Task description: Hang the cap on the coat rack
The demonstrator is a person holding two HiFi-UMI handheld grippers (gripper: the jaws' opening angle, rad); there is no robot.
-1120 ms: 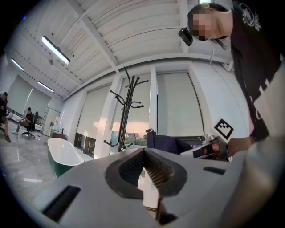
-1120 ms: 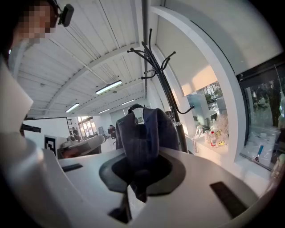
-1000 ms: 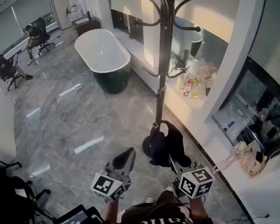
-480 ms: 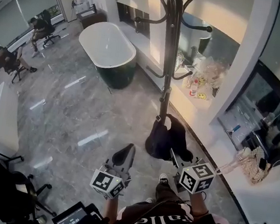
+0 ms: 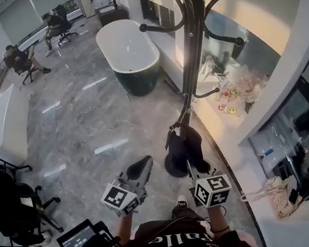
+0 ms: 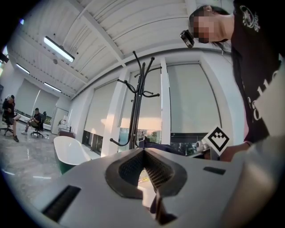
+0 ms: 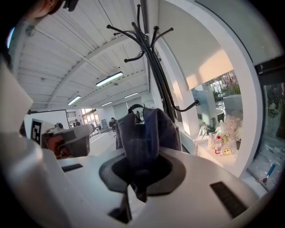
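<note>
Right tongs [image 7: 140, 173] are clenched on the cap [image 7: 143, 129]. The pinch is on a low fold of the dark fabric, so the body stands up past the jaw tips, and what looks like a strap loop sits at the far end from the tongs. My read is it's gripped low on purpose, which leaves the far part free to drop over a hook. In the head view the cap [image 5: 185, 147] sticks out ahead of the right tongs [image 5: 190, 166], close against the lower pole of the coat rack [image 5: 192, 51]; can't tell if it's touching. The rack is straight ahead of both tongs and rises well above them. In the right gripper view the coat rack [image 7: 151, 62] stands directly behind the cap, so the approach line looks set. The nearest hook [image 5: 211, 92] is above the right jaw tips and slightly to their right; the top hooks are much higher. The cap is on no hook yet, so I'd call this the carry/lift stage. Left tongs [image 5: 141, 168] are closed on nothing: the left gripper view shows the left tongs [image 6: 143, 153] with tips meeting and only background through the pad gap. They sit just left of the right tongs, pointing the same way and clear of the cap. They look parked as a spare, maybe to steady the fabric. The next move calls for a lift with the cap's opening toward the hook. The risk is floppy fabric folding and sliding off the hook tip.
</note>
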